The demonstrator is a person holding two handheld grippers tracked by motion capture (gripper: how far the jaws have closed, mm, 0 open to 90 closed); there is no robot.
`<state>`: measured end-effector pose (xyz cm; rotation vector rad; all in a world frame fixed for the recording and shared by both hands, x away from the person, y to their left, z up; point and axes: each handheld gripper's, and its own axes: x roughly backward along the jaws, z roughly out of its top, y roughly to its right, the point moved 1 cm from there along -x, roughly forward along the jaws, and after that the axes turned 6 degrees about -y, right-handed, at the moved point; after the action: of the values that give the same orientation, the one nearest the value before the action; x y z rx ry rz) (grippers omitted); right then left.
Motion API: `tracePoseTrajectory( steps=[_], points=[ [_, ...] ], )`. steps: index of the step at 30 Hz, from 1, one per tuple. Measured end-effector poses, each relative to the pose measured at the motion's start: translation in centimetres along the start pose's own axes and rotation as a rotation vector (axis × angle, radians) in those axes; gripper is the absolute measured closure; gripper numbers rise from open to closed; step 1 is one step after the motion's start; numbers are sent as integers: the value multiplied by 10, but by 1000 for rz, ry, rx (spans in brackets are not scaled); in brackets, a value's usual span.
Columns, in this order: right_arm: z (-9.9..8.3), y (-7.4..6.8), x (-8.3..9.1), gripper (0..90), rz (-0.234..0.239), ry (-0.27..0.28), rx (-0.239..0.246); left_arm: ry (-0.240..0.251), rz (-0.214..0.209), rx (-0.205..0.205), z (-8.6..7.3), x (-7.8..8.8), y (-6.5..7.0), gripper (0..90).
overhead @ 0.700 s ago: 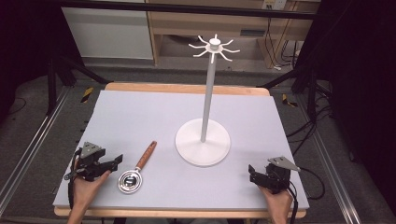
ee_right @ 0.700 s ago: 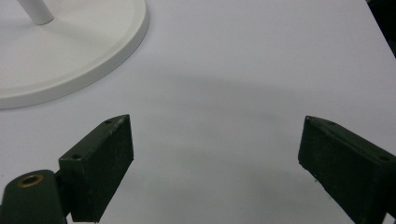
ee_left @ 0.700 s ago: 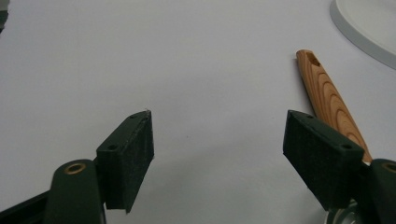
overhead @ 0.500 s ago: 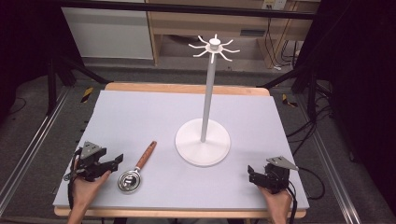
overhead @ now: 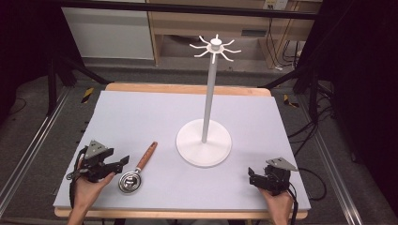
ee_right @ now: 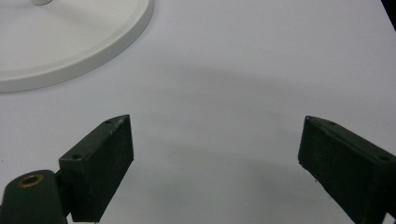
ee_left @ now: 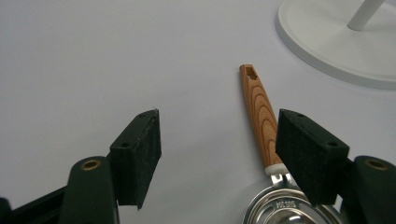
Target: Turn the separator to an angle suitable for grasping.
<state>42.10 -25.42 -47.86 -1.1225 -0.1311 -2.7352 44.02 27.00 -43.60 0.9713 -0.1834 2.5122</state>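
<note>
Left gripper (overhead: 123, 162) rests at the table's (overhead: 141, 112) near left, jaws apart and empty. Just beside it lies the scoop (overhead: 136, 171), bowl near, wooden handle pointing away. Right gripper (overhead: 252, 177), jaws apart, sits near right. The stand (overhead: 204, 145) rises beyond.

The high view looked forward and down from above the person's side of the desk (overhead: 141, 117), far enough off to take in its whole top. The left gripper view sat low and close over the desk, looking past the measuring spoon (ee_left: 261, 116) toward the white stand's base (ee_left: 336, 42). The right gripper view was equally close and met that base (ee_right: 70, 42) from the other side. All three shared the base (overhead: 203, 149).
</note>
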Motion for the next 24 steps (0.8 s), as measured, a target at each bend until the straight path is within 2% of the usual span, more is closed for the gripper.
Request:
tracePoseTrajectory(
  steps=[18,24],
  points=[
    [0,-1,0,108,-2,-7,4,-11,-40,-32,16,3,16,349],
    [1,-1,-1,107,-3,-5,12,-25,-59,-56,24,3,21,364]
  ],
)
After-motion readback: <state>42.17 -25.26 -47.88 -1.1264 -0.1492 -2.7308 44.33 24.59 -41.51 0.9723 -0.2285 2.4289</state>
